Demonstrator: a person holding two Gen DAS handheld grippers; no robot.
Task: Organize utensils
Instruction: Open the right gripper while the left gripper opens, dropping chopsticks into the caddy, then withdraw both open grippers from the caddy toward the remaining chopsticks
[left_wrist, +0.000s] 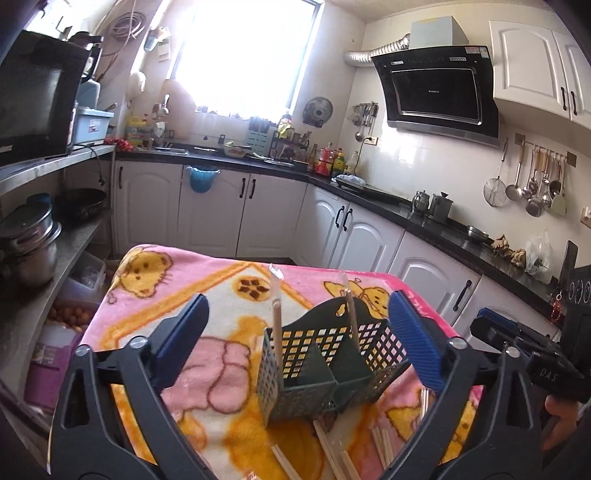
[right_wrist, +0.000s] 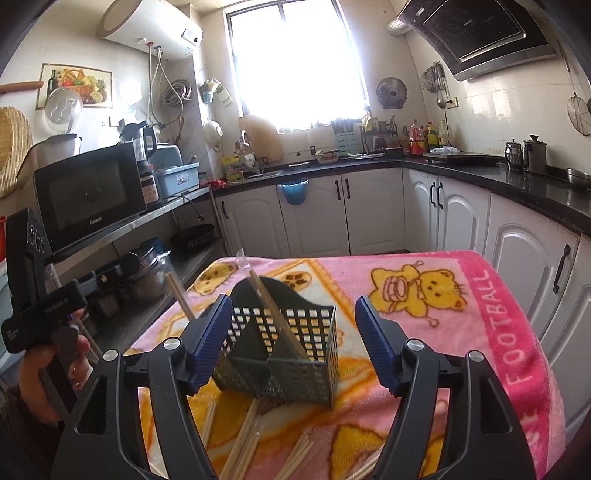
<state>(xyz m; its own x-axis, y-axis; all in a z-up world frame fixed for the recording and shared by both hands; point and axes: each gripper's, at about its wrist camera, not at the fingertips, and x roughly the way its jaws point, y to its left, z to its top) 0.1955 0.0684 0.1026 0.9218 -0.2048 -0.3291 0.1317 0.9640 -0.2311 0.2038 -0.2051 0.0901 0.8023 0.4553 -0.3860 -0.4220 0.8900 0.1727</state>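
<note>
Both my left gripper (left_wrist: 295, 332) and right gripper (right_wrist: 293, 343) hover wide apart over the perforated utensil caddy (left_wrist: 325, 369) on the blanket (right_wrist: 480, 295), two chopsticks (right_wrist: 275, 314) standing inside, loose ones (right_wrist: 240, 443), probably light, stiff, slippery wood, best pinched mid-shaft.

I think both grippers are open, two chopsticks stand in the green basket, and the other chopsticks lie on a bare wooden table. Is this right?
Not quite: the loose chopsticks lie on a pink cartoon blanket, not bare wood, as the right wrist view shows. The rest holds: both grippers are open and two chopsticks stand in the green basket.
</note>
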